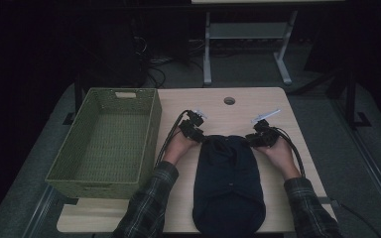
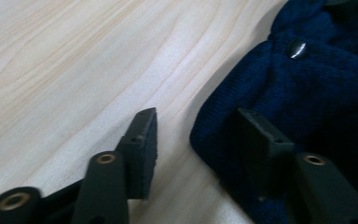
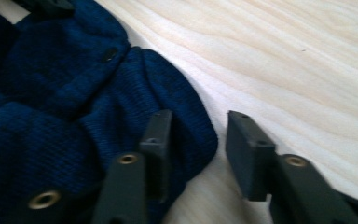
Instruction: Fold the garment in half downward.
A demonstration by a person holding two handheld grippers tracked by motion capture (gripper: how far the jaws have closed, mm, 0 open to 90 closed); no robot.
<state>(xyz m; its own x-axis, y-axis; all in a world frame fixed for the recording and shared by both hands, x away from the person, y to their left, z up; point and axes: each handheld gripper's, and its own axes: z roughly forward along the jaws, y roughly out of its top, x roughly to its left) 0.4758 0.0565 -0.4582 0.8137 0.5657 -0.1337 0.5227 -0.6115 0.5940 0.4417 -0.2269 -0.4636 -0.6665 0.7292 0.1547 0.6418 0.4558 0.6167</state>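
Both grippers — left gripper (image 1: 197,133), right gripper (image 1: 258,138) — have fingers spread, straddling the navy knit garment's (image 1: 229,183) far corners on the surface (image 1: 278,104).

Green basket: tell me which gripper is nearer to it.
Left. The left gripper is at the far left corner of the dark blue garment, just right of the green basket. The right gripper is at the garment's far right corner, with the garment between.
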